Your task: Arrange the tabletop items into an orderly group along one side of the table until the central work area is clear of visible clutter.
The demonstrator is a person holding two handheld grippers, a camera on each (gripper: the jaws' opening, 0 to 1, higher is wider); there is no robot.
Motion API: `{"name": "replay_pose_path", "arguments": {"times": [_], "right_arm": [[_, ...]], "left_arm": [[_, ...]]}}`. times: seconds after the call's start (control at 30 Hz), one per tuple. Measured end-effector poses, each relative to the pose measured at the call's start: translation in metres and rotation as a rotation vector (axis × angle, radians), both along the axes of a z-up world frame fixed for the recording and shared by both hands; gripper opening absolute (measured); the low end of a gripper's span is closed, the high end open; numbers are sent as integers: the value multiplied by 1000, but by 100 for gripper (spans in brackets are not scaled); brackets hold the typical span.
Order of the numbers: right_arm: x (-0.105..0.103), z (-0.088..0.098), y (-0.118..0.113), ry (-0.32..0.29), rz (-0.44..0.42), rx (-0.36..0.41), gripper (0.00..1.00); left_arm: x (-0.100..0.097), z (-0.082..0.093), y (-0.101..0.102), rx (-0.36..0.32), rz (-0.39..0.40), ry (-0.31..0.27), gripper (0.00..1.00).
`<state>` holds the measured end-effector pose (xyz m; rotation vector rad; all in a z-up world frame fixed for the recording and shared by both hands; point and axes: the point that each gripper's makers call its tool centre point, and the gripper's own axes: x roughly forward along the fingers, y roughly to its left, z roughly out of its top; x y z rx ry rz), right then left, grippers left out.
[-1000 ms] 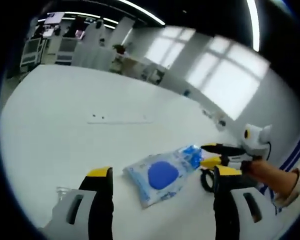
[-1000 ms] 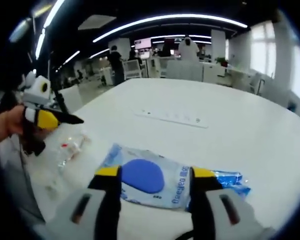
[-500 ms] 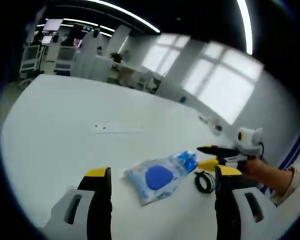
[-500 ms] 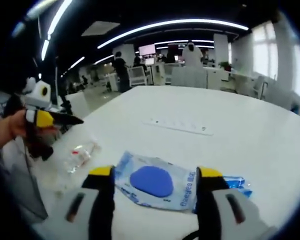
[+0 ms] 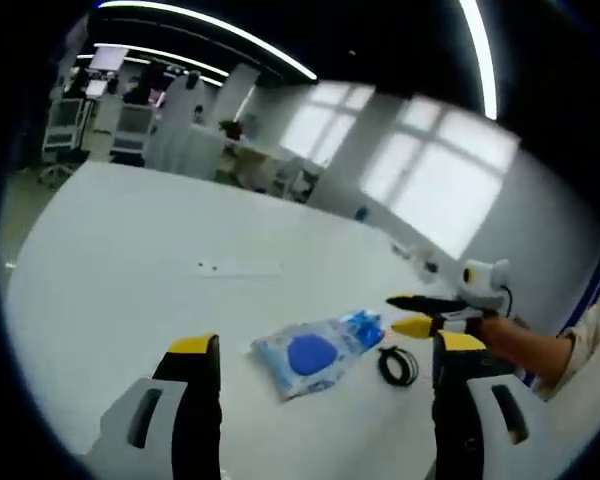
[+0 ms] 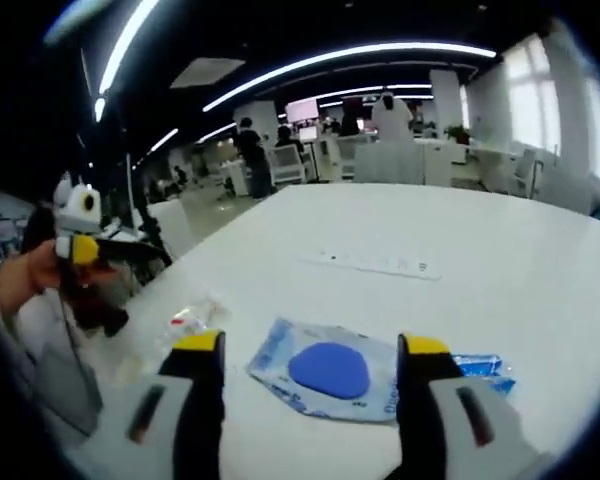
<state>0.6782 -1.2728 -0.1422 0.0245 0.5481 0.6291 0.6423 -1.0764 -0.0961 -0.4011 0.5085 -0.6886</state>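
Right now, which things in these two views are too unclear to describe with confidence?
- Printed text on the blue packet: too small and blurred in the right gripper view.
- Clear wrapper near the left gripper: blurred, contents unreadable in the right gripper view.
- Black cable coil: its near end is hidden behind a jaw in the left gripper view.
- Right gripper: blurred.

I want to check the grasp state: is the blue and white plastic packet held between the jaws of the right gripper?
No. In the right gripper view the packet lies flat on the white table, beyond the open jaws of the right gripper.
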Motion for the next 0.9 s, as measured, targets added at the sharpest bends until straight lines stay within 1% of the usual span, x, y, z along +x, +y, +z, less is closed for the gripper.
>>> {"name": "replay_pose_path", "arguments": {"times": [0.1, 0.2, 0.33, 0.5, 0.6, 0.73, 0.83, 0.9], "right_arm": [[-3, 6, 5, 8, 3, 40, 69], [-6, 9, 9, 12, 11, 48, 68], [-8, 17, 19, 23, 21, 101, 69], [-13, 21, 34, 25, 55, 99, 69], [-16, 23, 45, 32, 75, 111, 70], [-18, 24, 61, 36, 106, 110, 70], [-21, 26, 78, 53, 139, 126, 70], [-23, 26, 89, 57, 162, 120, 70]], "left_arm": [[-8, 6, 9, -8, 12, -11, 85], [-14, 12, 16, -16, 20, -23, 85], [-25, 18, 28, -28, 39, -29, 85], [-35, 20, 43, -20, 60, -34, 84], [-41, 21, 50, -13, 69, -36, 84], [-48, 25, 61, -17, 88, -47, 84], [-53, 28, 68, -17, 103, -52, 84], [-56, 29, 74, -23, 114, -56, 84]]}}
